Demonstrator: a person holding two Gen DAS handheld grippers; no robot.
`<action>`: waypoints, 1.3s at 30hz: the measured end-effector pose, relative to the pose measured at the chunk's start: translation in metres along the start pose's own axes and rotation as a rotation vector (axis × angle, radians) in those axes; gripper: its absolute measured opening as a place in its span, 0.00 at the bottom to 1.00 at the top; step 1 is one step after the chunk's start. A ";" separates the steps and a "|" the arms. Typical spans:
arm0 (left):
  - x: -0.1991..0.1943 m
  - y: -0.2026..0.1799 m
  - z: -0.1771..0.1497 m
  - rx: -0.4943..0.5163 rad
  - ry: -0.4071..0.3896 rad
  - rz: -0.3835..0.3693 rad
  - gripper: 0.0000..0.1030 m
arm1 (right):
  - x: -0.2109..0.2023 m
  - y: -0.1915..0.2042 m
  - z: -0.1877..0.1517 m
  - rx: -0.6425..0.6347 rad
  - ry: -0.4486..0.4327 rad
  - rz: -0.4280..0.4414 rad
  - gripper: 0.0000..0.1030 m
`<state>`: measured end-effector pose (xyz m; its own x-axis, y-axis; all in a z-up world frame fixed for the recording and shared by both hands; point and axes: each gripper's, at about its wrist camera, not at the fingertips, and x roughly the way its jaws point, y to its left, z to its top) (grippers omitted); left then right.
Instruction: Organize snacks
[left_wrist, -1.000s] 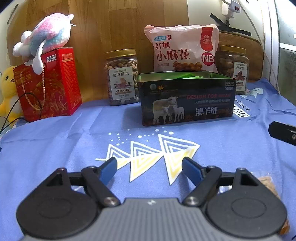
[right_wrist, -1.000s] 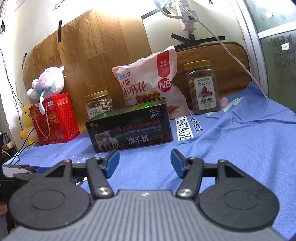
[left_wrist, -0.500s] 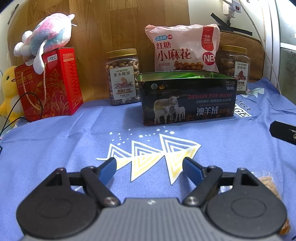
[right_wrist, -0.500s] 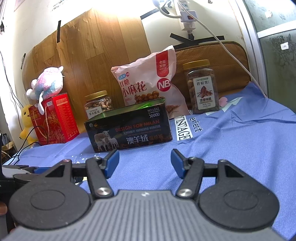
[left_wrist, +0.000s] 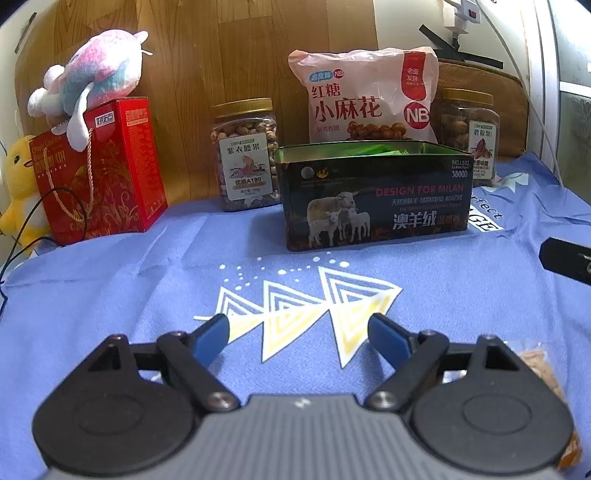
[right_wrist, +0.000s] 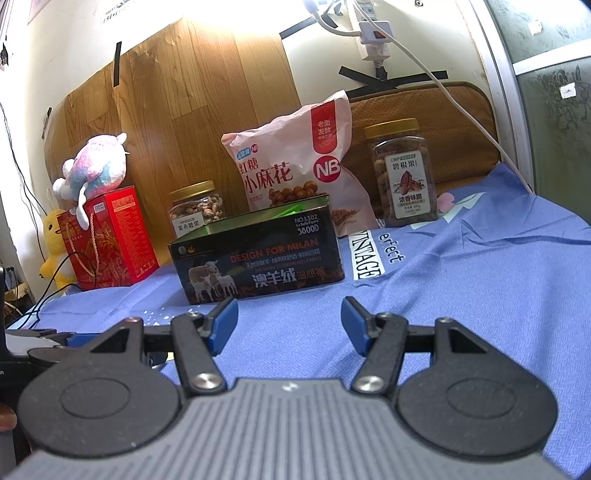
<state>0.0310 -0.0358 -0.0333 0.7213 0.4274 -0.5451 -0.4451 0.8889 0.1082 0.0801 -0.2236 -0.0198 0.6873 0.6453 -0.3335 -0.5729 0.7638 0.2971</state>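
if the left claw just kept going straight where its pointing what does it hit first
Most likely the blue printed cloth, around its white and yellow triangles, since the open, empty left claw tilts downward. The dark open sheep-print tin stands farther on; depth is unclear.

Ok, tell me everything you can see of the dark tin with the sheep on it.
The dark tin is a rectangular, metal-looking box with no lid on, standing upright on the blue cloth. Its front shows three white sheep, "DESIGN FOR MILAN" in red and white Chinese lettering. Green packets show above its rim. The pink snack bag stands right behind it; whether they touch cannot be told. A nut jar stands to its left. Neither gripper touches it.
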 end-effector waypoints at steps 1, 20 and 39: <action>0.000 0.000 0.001 0.002 0.000 0.000 0.83 | 0.000 0.000 0.000 0.001 -0.001 -0.001 0.62; 0.001 0.000 0.000 0.009 -0.002 0.007 0.84 | -0.006 0.005 -0.003 0.018 -0.018 -0.013 0.63; 0.000 -0.002 0.001 0.016 -0.003 0.022 0.85 | -0.007 0.004 -0.002 0.021 -0.022 -0.011 0.63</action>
<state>0.0322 -0.0369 -0.0332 0.7129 0.4476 -0.5398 -0.4525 0.8817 0.1336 0.0721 -0.2245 -0.0178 0.7029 0.6366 -0.3174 -0.5562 0.7700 0.3127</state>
